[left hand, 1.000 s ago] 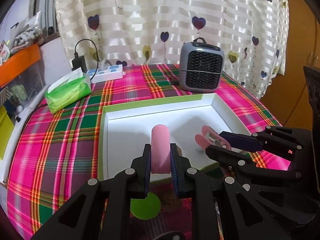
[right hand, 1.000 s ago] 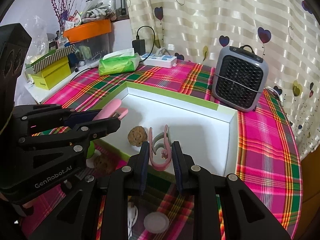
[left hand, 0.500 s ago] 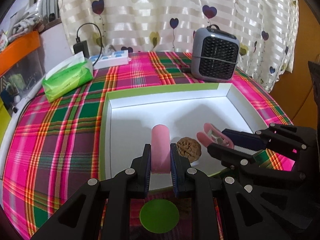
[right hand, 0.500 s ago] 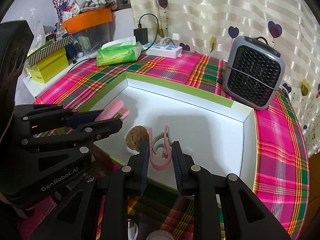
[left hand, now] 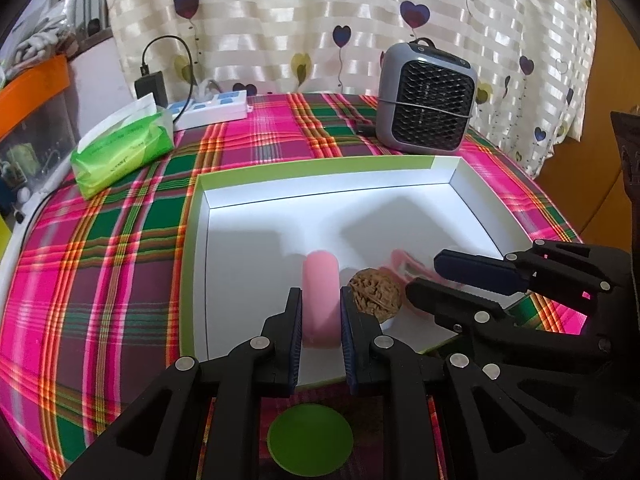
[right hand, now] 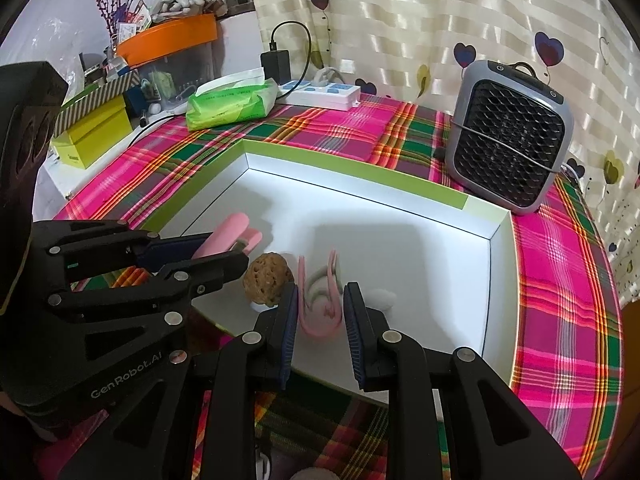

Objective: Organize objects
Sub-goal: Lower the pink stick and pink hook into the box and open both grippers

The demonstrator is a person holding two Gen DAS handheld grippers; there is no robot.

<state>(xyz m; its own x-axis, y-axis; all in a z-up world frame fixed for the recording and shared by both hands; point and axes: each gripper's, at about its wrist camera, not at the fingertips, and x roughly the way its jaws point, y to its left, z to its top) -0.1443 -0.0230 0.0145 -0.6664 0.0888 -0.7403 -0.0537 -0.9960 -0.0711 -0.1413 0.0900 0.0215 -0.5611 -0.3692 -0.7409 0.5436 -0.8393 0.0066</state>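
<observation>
Both grippers loaded above the white tray [left hand: 466,178].
Left gripper [left hand: 320,316] clamps a pink stapler [left hand: 320,296], jaws easing apart; right gripper [right hand: 321,312] pinches a pink hair clip [right hand: 320,300]; walnut [right hand: 267,282] between them.

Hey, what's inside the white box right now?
A brown walnut lies on the floor of the white box. The left gripper holds a pink stapler over it, the right gripper a pink hair claw. The near corner is hidden behind the grippers.
</observation>
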